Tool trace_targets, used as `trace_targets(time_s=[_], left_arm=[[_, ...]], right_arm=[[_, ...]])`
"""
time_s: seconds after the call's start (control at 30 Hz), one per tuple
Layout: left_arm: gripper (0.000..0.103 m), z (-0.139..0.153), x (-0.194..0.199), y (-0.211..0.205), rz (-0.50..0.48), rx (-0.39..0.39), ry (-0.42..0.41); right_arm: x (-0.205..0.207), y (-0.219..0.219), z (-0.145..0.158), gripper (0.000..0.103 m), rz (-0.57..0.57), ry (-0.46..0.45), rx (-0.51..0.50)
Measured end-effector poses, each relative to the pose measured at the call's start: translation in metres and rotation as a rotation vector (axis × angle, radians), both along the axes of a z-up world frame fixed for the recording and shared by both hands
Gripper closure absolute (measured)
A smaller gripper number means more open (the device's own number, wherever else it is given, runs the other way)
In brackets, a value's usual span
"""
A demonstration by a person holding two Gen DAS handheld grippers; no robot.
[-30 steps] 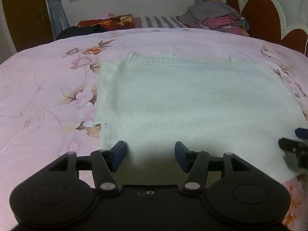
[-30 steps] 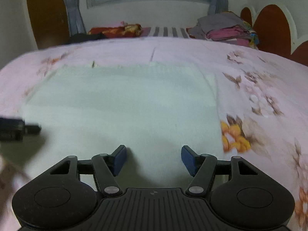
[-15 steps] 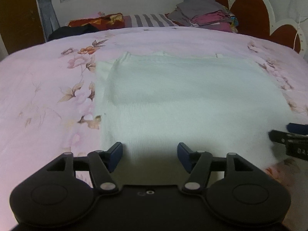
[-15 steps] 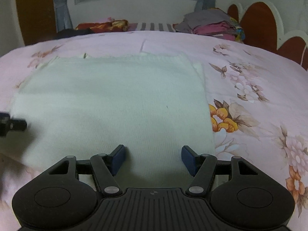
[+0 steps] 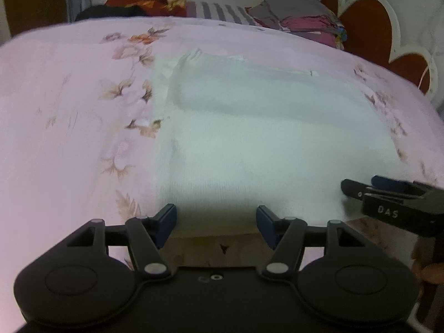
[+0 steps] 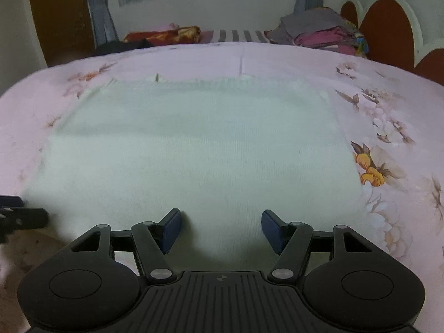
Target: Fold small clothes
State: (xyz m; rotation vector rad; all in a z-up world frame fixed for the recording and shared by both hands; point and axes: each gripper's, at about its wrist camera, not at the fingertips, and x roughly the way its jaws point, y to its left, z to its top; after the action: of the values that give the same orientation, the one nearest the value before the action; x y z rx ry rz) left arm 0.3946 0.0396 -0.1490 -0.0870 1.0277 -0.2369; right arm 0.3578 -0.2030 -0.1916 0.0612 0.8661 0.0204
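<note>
A white knit garment (image 5: 263, 138) lies flat on the pink floral bedsheet (image 5: 69, 111), folded into a rough rectangle; it also fills the middle of the right wrist view (image 6: 194, 144). My left gripper (image 5: 216, 222) is open and empty at the garment's near edge, towards its left corner. My right gripper (image 6: 221, 229) is open and empty over the near edge, right of centre. The right gripper's fingers show at the right of the left wrist view (image 5: 394, 197), and the left gripper's at the left of the right wrist view (image 6: 19, 216).
A stack of folded clothes (image 6: 322, 32) sits at the far right by the brown headboard (image 6: 388, 33). A red patterned bundle (image 6: 172, 33) and dark cloth (image 6: 122, 45) lie at the far edge under the window. The bedsheet (image 6: 388, 111) surrounds the garment.
Both grippers have drawn back toward the garment's near edge, and bare sheet now shows in front of the left one. The left view has swung left. Both jaws stay open.
</note>
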Motion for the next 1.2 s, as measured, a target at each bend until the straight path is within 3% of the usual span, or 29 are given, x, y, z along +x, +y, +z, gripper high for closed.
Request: trace_targets(time_s=[0.23, 0.4, 0.7, 0.83, 0.9, 0.97, 1.03, 1.17, 1.2], left_arm=[[0.037, -0.006, -0.005, 0.023, 0.085, -0.178, 0.107], [0.037, -0.021, -0.018, 0.052, 0.193, -0.369, 0.170], [0.034, -0.052, -0.008, 0.068, 0.380, -0.630, 0.076], [0.033, -0.063, 0.002, 0.063, 0.432, -0.696, -0.006], [0.039, -0.064, 0.009, 0.058, 0.433, -0.695, -0.039], [0.061, -0.071, 0.016, 0.055, 0.446, -0.720, -0.042], [0.073, -0.076, 0.023, 0.056, 0.470, -0.739, -0.038], [0.094, -0.087, 0.028, 0.057, 0.515, -0.762, -0.042], [0.095, -0.088, 0.027, 0.059, 0.525, -0.765, -0.043]], right_arm=[[-0.001, 0.001, 0.004, 0.039, -0.004, 0.000, 0.018], [-0.008, 0.004, 0.014, 0.039, 0.008, -0.018, 0.024], [-0.006, 0.015, 0.027, 0.039, 0.022, -0.042, 0.055], [0.006, 0.018, 0.025, 0.039, 0.010, -0.044, 0.048], [0.016, 0.019, 0.023, 0.039, 0.003, -0.046, 0.034], [0.028, 0.019, 0.023, 0.040, -0.004, -0.049, 0.035], [0.040, 0.022, 0.024, 0.040, -0.006, -0.057, 0.026], [0.063, 0.028, 0.023, 0.040, 0.002, -0.066, 0.014], [0.068, 0.030, 0.023, 0.040, 0.005, -0.069, 0.015]])
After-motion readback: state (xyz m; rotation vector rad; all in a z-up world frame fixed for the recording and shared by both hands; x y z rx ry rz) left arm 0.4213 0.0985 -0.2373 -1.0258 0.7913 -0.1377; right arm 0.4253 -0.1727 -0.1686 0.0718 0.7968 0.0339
